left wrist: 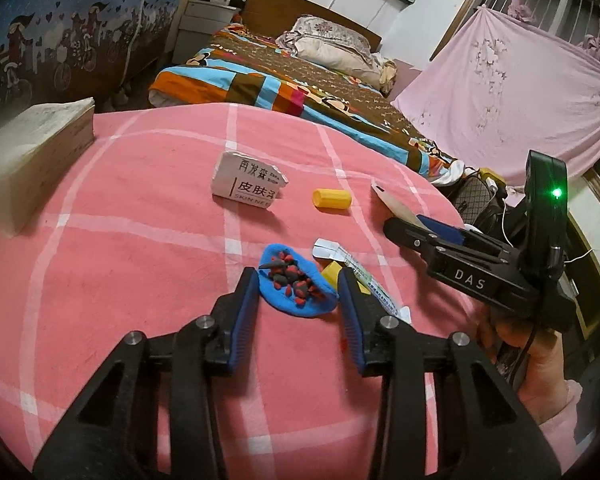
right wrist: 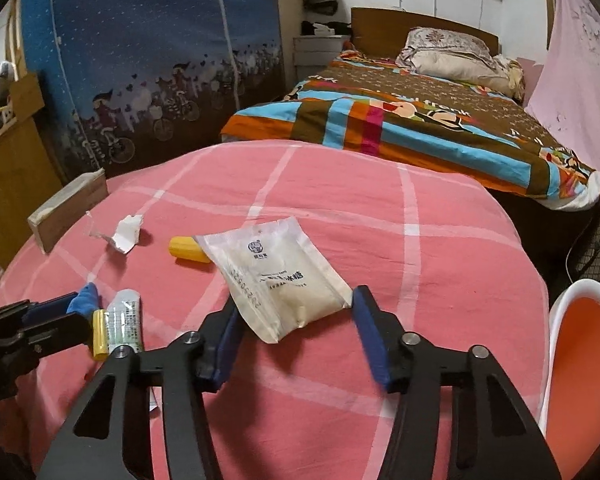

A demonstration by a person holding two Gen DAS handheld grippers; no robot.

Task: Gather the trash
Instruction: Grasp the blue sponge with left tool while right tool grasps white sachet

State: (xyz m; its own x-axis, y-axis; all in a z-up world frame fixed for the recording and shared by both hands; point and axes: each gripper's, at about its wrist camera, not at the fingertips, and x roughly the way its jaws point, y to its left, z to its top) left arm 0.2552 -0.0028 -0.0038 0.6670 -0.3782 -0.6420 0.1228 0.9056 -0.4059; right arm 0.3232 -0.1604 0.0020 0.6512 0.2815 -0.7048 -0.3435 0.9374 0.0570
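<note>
Grasping step, 2 pieces at once. The left gripper [left wrist: 298,280] clenches the blue clay scrap [left wrist: 296,286] near centre; the right gripper [right wrist: 296,312] pinches the white sachet [right wrist: 278,276]. Next, I judge: lift both, carry right to the orange bin [right wrist: 580,360].

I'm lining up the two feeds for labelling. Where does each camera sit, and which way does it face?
Left wrist: on the left gripper, looking down along its fingers at the blue clay piece between them on the pink checked cloth; the right gripper and a hand show.
Right wrist: on the right gripper, facing the white sachet between its fingers; the left gripper shows at the left edge.
Shared: cloth, yellow cap, sachet, the bed behind.
</note>
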